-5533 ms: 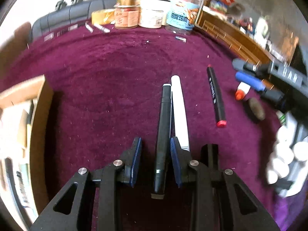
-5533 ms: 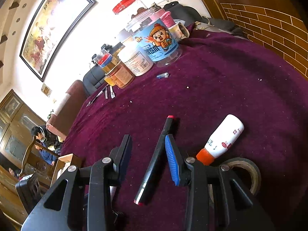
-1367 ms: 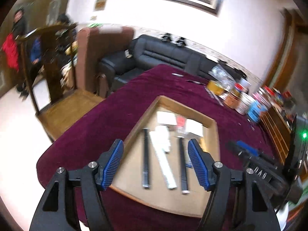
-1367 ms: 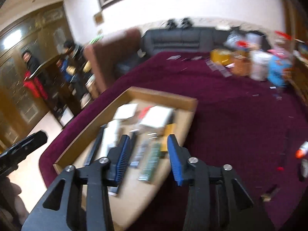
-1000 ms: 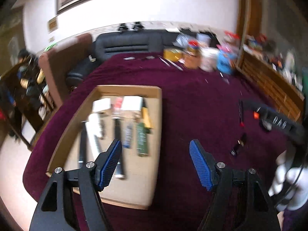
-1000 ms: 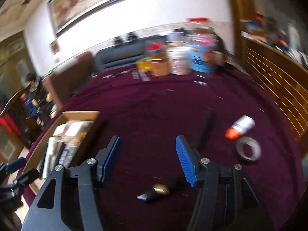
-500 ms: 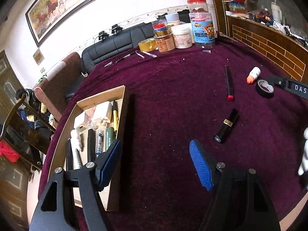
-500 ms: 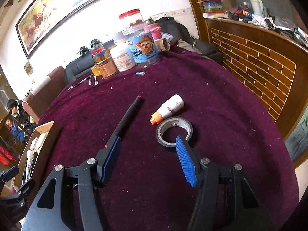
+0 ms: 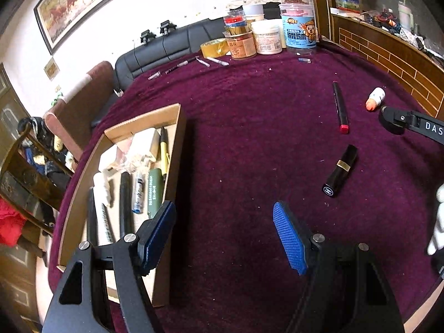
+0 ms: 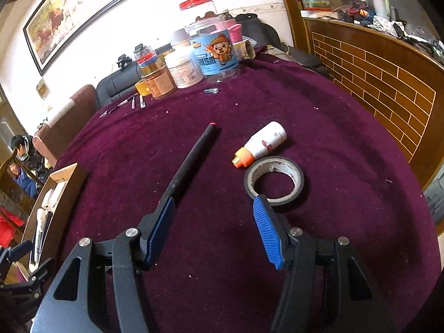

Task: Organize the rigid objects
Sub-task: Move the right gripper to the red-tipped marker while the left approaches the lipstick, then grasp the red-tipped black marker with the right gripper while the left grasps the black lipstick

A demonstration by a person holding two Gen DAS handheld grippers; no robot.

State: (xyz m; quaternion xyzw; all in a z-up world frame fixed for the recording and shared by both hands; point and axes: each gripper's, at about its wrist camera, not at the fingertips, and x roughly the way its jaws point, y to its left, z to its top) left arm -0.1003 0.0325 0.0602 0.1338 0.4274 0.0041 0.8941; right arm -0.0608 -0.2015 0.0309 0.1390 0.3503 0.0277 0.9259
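Observation:
My left gripper (image 9: 224, 236) is open and empty over the purple cloth, beside the cardboard tray (image 9: 177, 144) that holds several pens and packets. A black lipstick tube (image 9: 340, 170) lies ahead to the right, and a black marker with a red tip (image 9: 339, 105) lies farther back. My right gripper (image 10: 213, 227) is open and empty too. Its left pad sits just in front of the near end of the black marker (image 10: 191, 158). A roll of black tape (image 10: 273, 180) lies just beyond its right pad, with a white bottle with an orange cap (image 10: 262, 144) behind that.
Jars and tubs (image 9: 266, 38) stand at the far edge of the round table, with a yellow tape roll (image 9: 213, 47) and small pens (image 9: 205, 61) near them. A brick-patterned wooden counter (image 10: 388, 83) runs along the right. Chairs and a sofa lie beyond the table.
Both grippers have swung from over the tray to the right side of the table and dropped lower. The pens that lay on the cloth earlier now lie in the tray.

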